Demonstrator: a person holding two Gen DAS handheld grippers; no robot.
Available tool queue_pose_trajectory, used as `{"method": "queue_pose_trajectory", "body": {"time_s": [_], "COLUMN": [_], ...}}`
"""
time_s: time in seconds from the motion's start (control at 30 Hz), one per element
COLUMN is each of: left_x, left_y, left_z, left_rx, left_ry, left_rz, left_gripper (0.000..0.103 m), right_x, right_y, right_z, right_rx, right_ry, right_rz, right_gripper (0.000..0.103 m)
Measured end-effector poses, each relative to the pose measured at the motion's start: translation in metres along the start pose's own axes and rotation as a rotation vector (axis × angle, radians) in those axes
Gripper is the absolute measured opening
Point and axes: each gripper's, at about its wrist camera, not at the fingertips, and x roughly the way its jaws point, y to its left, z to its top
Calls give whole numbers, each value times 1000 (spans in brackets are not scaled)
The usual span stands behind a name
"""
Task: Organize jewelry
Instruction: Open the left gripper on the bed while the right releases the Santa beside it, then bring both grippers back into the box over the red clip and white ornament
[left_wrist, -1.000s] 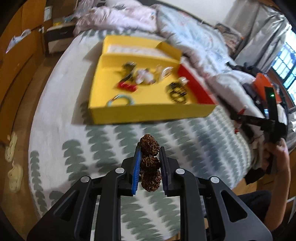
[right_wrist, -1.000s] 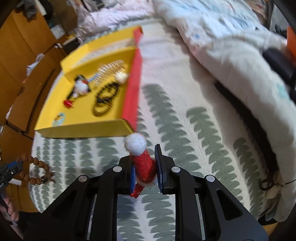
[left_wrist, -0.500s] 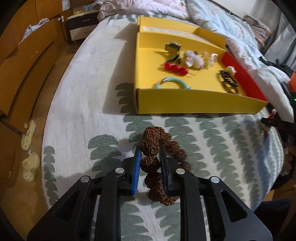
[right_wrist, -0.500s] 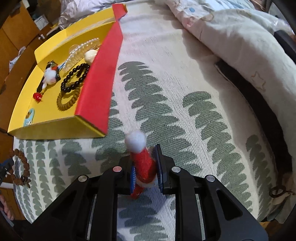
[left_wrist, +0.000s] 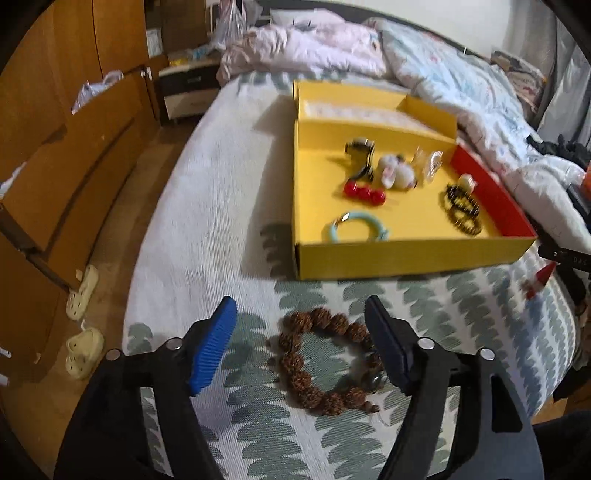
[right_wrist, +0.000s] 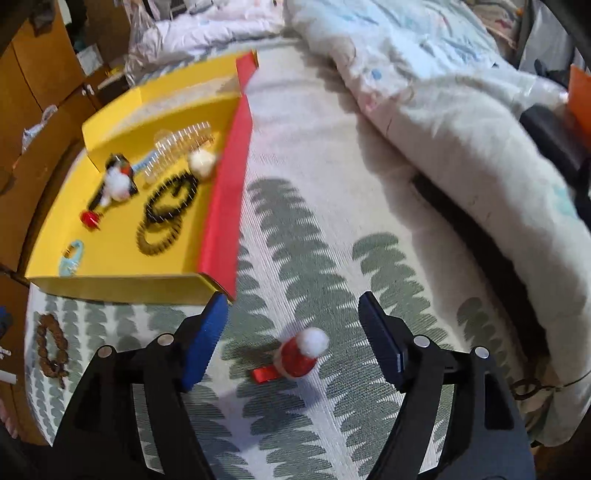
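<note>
Bed (left_wrist: 207, 206) carries everything; cover white with grey-green leaf print, rumpled quilt (right_wrist: 461, 122) heaped along its far and right side.

Yellow tray (left_wrist: 406, 258), one wall red, sits flat on the bed cover. Contents seen from left wrist view: teal bangle (left_wrist: 356, 229) near the front wall, red bead clip (left_wrist: 364, 194), white fluffy piece (left_wrist: 397, 171), dark bead bracelets (left_wrist: 463, 210) beside the red wall. Somewhat blurred; finer detail not readable.

Left gripper (left_wrist: 301, 347): fingers opening, wide apart, blue pads clear of contact. Brown bead bracelet (left_wrist: 325, 365) lies flat on the bed cover between and below the fingers, in front of the tray's near wall; its right edge runs behind the right finger, so contact there cannot be told.

Right gripper (right_wrist: 293, 332): fingers opening, wide apart. Santa-hat hair clip (right_wrist: 301, 354), red with white pompom, lies on the bed cover between the fingers, touching neither, just right of the tray's red-walled corner.
</note>
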Motion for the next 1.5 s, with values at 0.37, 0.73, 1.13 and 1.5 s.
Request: {"method": "queue_pose_trajectory", "body": {"time_s": [0.37,0.73,1.13,1.5], "left_x": [7,76,132,155], "left_y": [-35,-41,-53,-56], "left_z": [41,77,97,105], "left_rx": [-14,-95,-173,-168], "left_ry": [-53,95,224,250], "left_rz": [-60,-94,-45,-6], "left_gripper": [87,88,88,88], "right_x": [-44,11,63,95], "right_y": [63,104,107,105], "right_z": [29,72,117,127], "right_rx": [-82,-153,-118,-136], "right_ry": [-189,-123,-21,65], "right_rz": [188,204,216,186], "right_gripper": [86,90,90,85]}}
